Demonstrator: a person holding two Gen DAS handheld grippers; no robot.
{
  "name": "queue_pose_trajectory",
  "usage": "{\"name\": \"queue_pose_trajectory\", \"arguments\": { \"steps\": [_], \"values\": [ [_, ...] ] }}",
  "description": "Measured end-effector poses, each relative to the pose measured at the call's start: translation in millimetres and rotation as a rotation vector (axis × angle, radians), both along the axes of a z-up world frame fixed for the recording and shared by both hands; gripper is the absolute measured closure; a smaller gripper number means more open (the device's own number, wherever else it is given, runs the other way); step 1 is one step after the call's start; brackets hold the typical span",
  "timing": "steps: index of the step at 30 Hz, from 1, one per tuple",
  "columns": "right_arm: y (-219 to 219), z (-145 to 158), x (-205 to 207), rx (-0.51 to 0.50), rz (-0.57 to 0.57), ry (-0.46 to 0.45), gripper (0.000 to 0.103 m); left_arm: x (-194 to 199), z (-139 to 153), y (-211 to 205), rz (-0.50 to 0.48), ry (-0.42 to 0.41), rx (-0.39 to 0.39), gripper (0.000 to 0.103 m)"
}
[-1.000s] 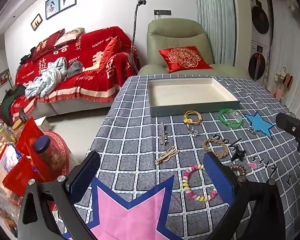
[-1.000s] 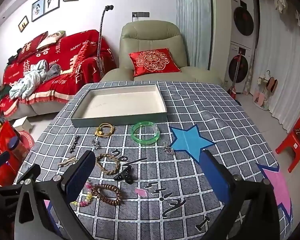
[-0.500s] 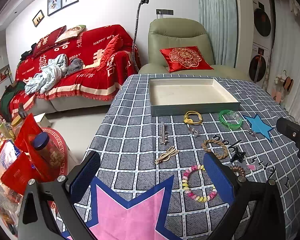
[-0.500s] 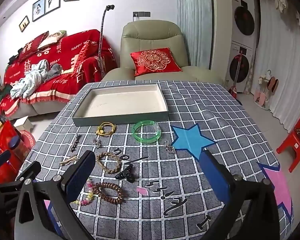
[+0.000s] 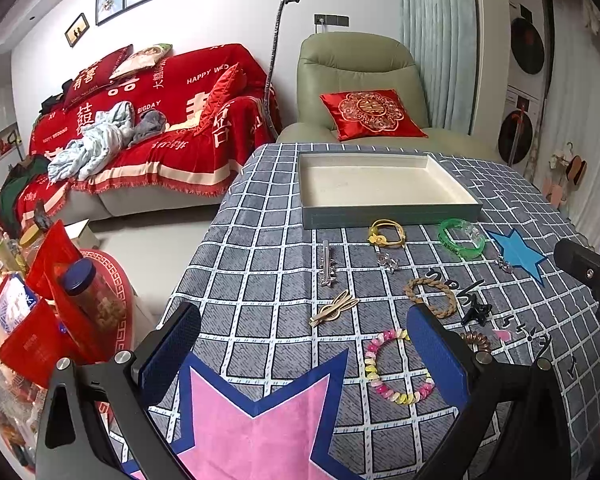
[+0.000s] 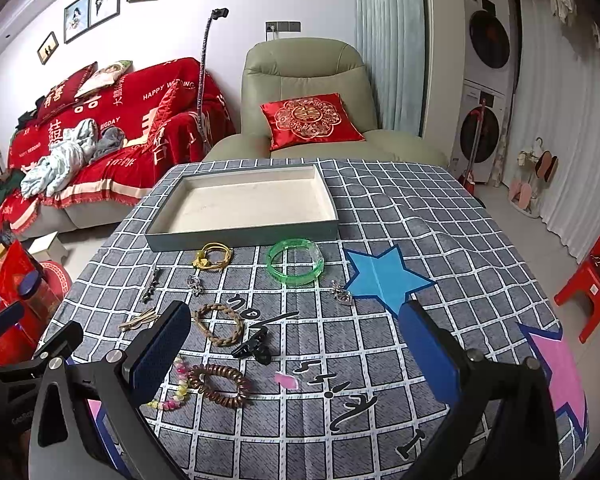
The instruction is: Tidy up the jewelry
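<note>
Task not begun: the tray (image 6: 242,234) holds nothing. All the jewelry, including the green bangle (image 6: 295,261) and braided bracelet (image 6: 219,325), lies loose on the surface (image 6: 420,208) before it. Left hand-held gripper (image 5: 304,344) and right hand-held gripper (image 6: 296,344) both hover, jaws apart, gripping nothing.

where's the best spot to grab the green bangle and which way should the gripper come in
Grip the translucent green bangle by one stretch of its rim, coming straight down from above with one jaw inside the ring and one outside. It lies flat on the checked grey tablecloth, so there is no side edge to pinch. The nearer arc is probably safest, since the far arc sits close to the shallow grey tray.
</note>
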State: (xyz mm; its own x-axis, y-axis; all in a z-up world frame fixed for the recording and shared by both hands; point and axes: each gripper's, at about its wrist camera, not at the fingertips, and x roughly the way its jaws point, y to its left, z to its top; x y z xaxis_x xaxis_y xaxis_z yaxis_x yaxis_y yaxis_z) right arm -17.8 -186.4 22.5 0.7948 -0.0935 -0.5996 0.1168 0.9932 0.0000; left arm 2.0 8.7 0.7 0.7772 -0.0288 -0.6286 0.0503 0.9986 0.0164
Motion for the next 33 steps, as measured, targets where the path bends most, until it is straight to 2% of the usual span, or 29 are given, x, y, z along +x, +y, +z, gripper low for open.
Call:
{"name": "queue_pose_trajectory", "arguments": {
  "steps": [33],
  "values": [
    [3.6,-2.2,-1.4,0.014,0.000,0.001,0.000,1.8,7.9,1.1,0.003,-0.008,-0.013,0.000]
  ]
}}
